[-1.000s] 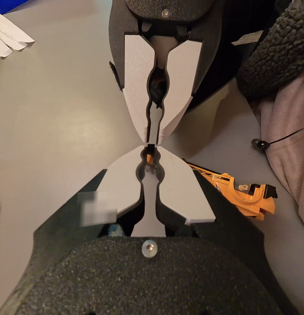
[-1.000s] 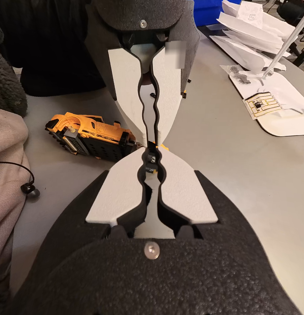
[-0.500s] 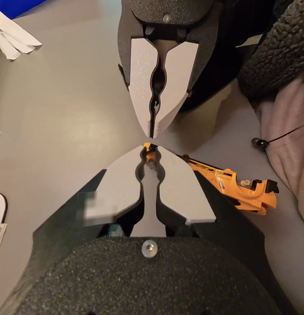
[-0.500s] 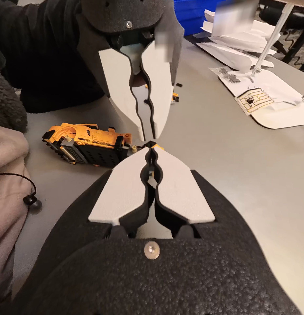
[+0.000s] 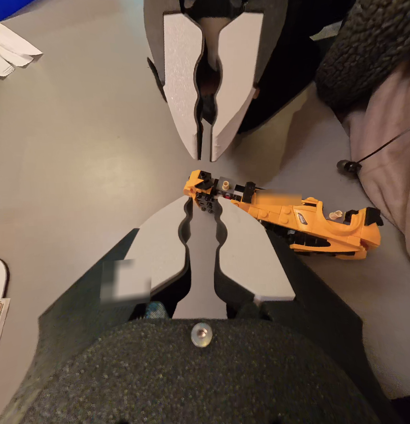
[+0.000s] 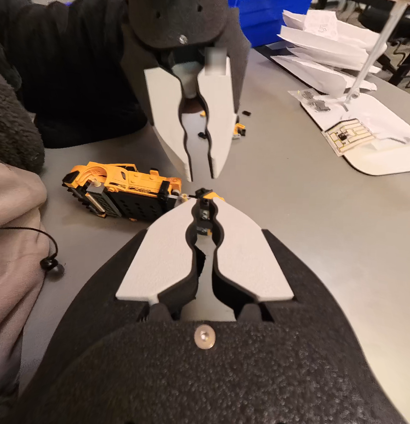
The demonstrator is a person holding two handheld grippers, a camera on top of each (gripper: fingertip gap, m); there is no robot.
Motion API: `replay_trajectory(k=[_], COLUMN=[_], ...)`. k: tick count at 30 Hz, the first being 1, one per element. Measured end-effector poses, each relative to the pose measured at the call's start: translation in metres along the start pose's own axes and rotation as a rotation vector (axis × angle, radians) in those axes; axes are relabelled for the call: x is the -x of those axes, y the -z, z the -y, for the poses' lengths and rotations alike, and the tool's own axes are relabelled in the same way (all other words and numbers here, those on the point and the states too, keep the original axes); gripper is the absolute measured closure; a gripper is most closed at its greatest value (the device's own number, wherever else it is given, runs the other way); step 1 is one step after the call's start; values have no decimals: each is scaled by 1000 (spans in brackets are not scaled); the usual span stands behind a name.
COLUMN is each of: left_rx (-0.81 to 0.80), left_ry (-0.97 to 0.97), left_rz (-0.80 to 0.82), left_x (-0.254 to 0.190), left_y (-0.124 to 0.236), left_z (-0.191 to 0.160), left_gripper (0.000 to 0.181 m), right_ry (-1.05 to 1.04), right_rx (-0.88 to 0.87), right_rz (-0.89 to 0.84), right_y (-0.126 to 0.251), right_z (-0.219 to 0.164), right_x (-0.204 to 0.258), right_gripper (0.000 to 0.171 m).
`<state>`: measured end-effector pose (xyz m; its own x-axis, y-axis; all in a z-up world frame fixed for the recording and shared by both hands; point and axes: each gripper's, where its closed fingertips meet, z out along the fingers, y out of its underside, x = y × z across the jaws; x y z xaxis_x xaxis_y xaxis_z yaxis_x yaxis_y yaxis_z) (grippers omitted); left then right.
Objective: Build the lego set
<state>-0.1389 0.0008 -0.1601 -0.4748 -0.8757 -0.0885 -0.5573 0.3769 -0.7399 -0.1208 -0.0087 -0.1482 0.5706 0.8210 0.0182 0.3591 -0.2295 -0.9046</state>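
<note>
An orange and black lego car (image 5: 291, 220) lies on its side on the grey table; it also shows in the right wrist view (image 6: 130, 183). Its black and orange front end (image 5: 200, 183) points at both grippers. My left gripper (image 5: 205, 200) is open and empty, with the car's front end showing through the gap between its fingers. My right gripper (image 6: 205, 199) faces it tip to tip, its jaws a narrow gap apart and holding nothing; the car's front end (image 6: 205, 195) shows through that gap. The left gripper (image 6: 201, 177) and right gripper (image 5: 206, 158) each show in the other's view, a little apart.
Several small loose pieces (image 6: 239, 130) lie behind the left gripper. A white board with a sticker sheet (image 6: 371, 142), torn white paper bags (image 6: 325, 46) and a blue bin (image 6: 256, 23) are at the far right. A person's dark sleeve (image 6: 73, 68) and a pale garment with a cord toggle (image 5: 346, 166) border the car. Less than 4 cm separates the two grippers' tips.
The two grippers were tip to tip over the car's front end. They have drawn apart, both pairs of jaws have parted, and the car's front end has come into view.
</note>
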Motion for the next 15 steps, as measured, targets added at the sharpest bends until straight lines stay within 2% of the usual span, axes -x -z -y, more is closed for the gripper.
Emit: replay_trajectory(k=[7,15], left_rx=[-11,-61], left_ry=[24,40], left_rz=[-12,-33], left_x=[7,4], left_y=[0,0], left_z=[-7,-5], left_gripper=[166,167], right_ry=[277,426], right_rx=[117,235], right_rz=[-78,9], right_y=[-14,-17], right_z=[-1,-2], right_x=[4,5], right_gripper=[154,154])
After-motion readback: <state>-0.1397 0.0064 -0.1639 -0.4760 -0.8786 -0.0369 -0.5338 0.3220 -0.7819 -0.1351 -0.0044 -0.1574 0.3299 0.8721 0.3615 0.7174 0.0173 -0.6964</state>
